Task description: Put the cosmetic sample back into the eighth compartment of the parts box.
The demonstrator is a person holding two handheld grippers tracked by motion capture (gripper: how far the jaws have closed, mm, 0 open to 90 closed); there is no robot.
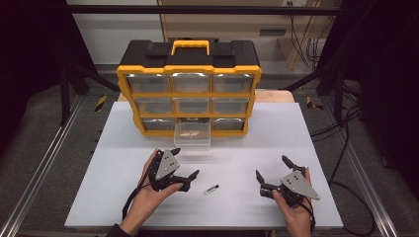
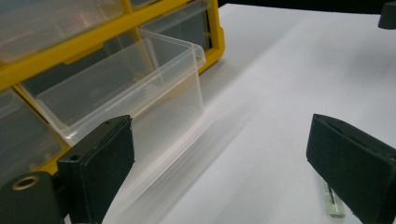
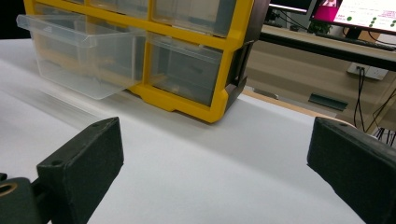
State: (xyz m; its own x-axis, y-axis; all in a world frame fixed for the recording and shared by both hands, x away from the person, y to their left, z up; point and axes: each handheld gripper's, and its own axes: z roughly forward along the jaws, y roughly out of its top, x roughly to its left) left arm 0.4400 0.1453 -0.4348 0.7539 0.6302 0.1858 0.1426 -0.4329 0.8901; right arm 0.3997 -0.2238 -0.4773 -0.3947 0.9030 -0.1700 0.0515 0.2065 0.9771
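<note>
The high view takes in the whole white bench point(image 1: 247, 128): the yellow-and-black organizer point(image 1: 189, 89) at twelve o'clock, its clear bottom-middle drawer point(image 1: 192, 135) pulled out, and a small clear vial point(image 1: 211, 189) lying between the two grippers. The left gripper view brings the drawer point(image 2: 121, 88) close at ten o'clock and catches the vial point(image 2: 334, 205) at five o'clock, partly behind one finger. The right gripper view adds a monitor point(image 3: 355, 14) at one o'clock behind the organizer point(image 3: 187, 70).

The left gripper point(image 1: 185, 166) sits just at nine o'clock of the vial, fingers spread wide and empty. The right gripper point(image 1: 272, 168), well apart at three o'clock, is likewise wide open, holding nothing. Both are hand-held low over the bench.
</note>
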